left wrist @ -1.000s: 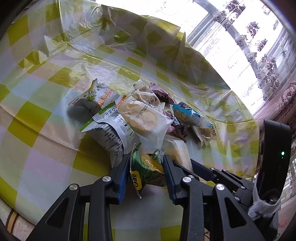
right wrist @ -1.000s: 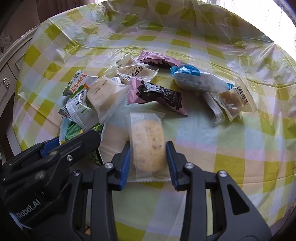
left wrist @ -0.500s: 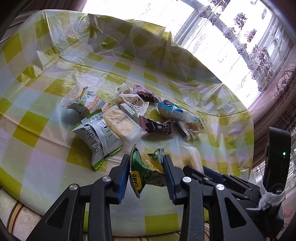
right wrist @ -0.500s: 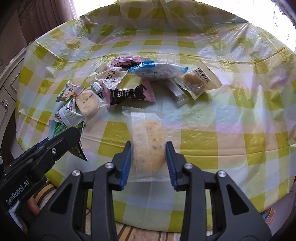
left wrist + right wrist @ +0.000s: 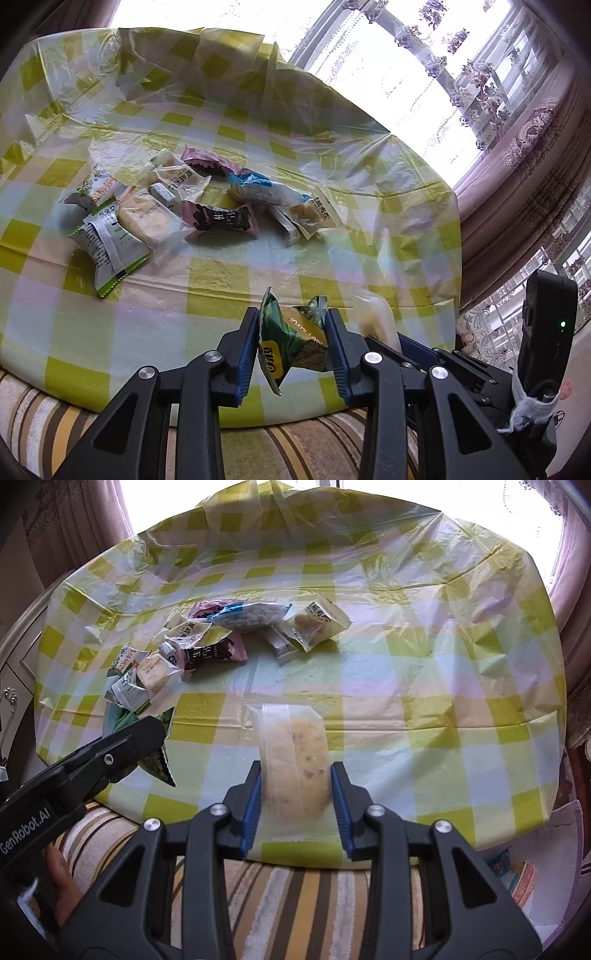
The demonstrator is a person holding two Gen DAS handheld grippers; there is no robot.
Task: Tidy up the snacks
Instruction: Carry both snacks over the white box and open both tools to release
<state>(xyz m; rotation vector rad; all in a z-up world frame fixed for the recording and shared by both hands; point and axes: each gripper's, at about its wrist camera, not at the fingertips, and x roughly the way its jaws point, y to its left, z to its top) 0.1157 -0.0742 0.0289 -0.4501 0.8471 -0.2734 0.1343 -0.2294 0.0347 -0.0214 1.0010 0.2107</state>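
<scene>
My left gripper [image 5: 291, 341] is shut on a green pea snack packet [image 5: 295, 339] and holds it above the table's near edge. It also shows at the left of the right wrist view [image 5: 147, 738]. My right gripper [image 5: 295, 790] is shut on a clear-wrapped round cake [image 5: 295, 764], also lifted over the near edge; the cake shows in the left wrist view [image 5: 375, 319]. A pile of several wrapped snacks [image 5: 184, 206] lies on the yellow checked tablecloth [image 5: 332, 258], also in the right wrist view [image 5: 221, 635].
A striped seat cushion [image 5: 288, 893] lies below the table's near edge. A snack packet [image 5: 517, 878] lies on a white surface at lower right. Curtains and a bright window [image 5: 480, 92] stand behind the table.
Both grippers have pulled back and up from the pile with their snacks held. The table looks farther away and the striped cushion has come into view.
</scene>
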